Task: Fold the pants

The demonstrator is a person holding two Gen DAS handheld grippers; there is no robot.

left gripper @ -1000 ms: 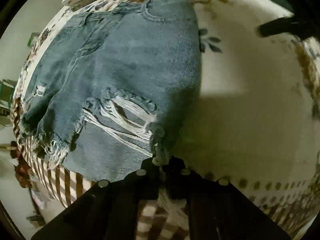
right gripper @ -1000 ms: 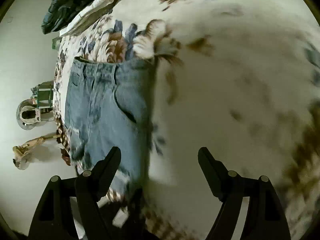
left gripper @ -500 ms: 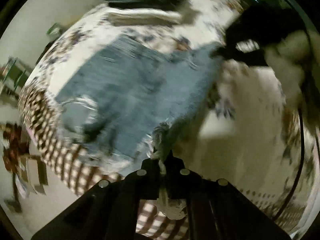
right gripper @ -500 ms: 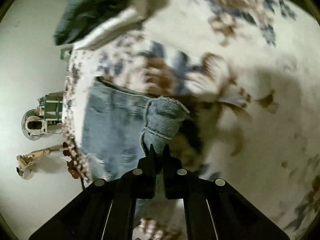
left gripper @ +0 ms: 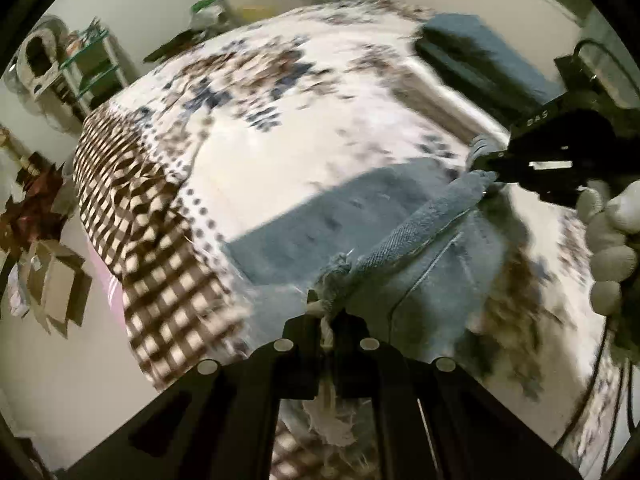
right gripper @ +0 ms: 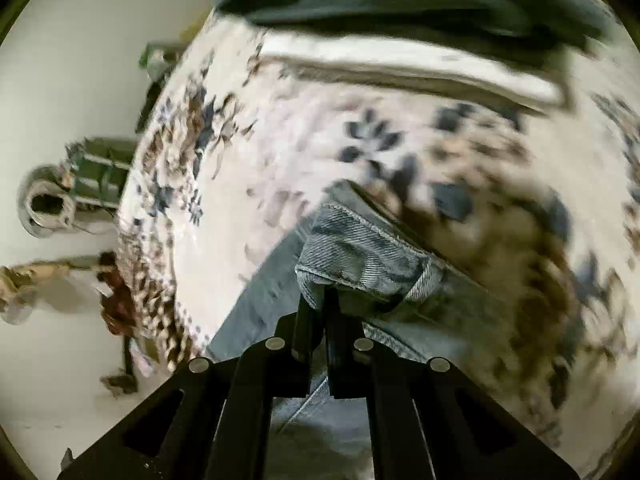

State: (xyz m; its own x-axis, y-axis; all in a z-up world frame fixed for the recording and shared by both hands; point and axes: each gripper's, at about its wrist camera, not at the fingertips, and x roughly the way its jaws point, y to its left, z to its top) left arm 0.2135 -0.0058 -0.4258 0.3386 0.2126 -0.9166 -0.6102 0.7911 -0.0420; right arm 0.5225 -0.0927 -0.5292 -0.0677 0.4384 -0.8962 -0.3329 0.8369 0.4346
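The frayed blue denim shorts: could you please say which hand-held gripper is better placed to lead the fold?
Probably left: the left hand-held gripper pinches the frayed blue denim shorts' hem, right hand-held gripper the waistband.

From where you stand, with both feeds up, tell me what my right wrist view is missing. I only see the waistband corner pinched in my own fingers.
Observer: The left gripper is shut on the frayed hem of the denim shorts, so both ends are held.
Operator: Report where my right gripper sits relative to that.
Observer: In the left wrist view the right gripper is up and to the right, clamping the waistband, with a white-gloved hand behind it.
Operator: Say what lies beyond it.
Observer: A folded blue garment rests on the floral bedspread past the right gripper.
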